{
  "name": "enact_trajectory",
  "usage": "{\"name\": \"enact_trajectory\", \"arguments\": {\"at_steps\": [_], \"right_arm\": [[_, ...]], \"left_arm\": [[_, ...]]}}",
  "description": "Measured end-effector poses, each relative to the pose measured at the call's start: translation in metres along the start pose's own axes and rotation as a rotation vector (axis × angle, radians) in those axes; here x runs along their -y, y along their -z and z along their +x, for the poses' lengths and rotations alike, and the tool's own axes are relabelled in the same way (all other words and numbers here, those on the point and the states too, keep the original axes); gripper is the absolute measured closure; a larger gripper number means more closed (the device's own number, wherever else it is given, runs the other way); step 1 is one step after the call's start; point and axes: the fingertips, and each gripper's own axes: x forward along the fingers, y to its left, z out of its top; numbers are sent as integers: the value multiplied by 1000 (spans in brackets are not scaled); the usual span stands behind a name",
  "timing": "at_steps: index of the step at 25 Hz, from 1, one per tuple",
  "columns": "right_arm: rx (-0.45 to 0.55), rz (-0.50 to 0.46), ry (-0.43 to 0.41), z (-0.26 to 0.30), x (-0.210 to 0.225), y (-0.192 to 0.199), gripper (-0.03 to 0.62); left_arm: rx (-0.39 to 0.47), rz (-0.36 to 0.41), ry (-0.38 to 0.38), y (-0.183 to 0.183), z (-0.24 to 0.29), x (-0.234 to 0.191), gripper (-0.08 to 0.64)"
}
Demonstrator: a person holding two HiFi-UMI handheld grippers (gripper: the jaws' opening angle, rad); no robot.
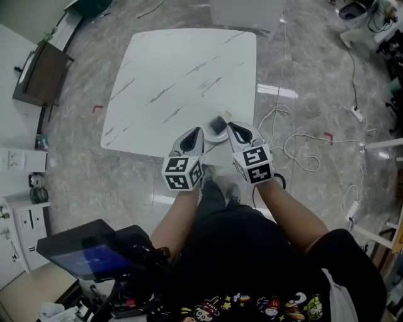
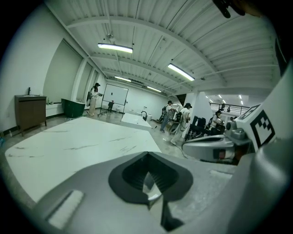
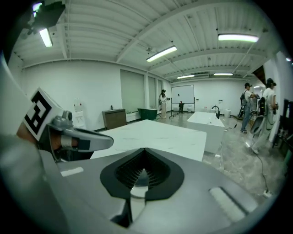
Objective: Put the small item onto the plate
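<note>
Stood close against the table's near edge, with a dark screen (image 1: pixel 85 255) down at the left by the knees. Held both grippers low and side by side, a little apart, tips just over that edge. Found the left gripper (image 1: pixel 198 133) pressed together, tip against tip, nothing between. Found the right gripper (image 1: pixel 233 127) the same, jaws closed up on nothing. Saw the plate (image 1: pixel 210 138) lying between the two sets of tips, right at the near edge and toward the table's right corner, close to both grippers. Made out the small item (image 1: pixel 218 124), dark and flat, resting on the far part of the plate, touched by neither gripper. Beyond that, found the white, grey-veined table (image 1: pixel 182 69) bare all the way to its far edge and out to its rounded left and right corners. Noted bare floor (image 1: pixel 75 135) along the left side, bounded farther left by a dark cabinet (image 1: pixel 41 72). Noted white cables (image 1: pixel 296 151) looping over the floor close to the right side. Spotted a low white block (image 1: pixel 245 11) just past the far edge and, in the gripper views, people (image 2: pixel 95 98) standing well back in the room.
</note>
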Motion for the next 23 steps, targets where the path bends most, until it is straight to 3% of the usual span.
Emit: {"name": "enact_trajectory", "arguments": {"at_steps": [6, 14, 23], "right_arm": [[162, 40, 68, -64, 32, -44, 575], [227, 46, 76, -104, 44, -55, 575], [265, 12, 42, -101, 45, -66, 575]], "left_arm": [[67, 41, -23, -29, -18, 5, 560], [238, 109, -28, -86, -65, 43, 560], [258, 92, -19, -79, -57, 57, 560]]}}
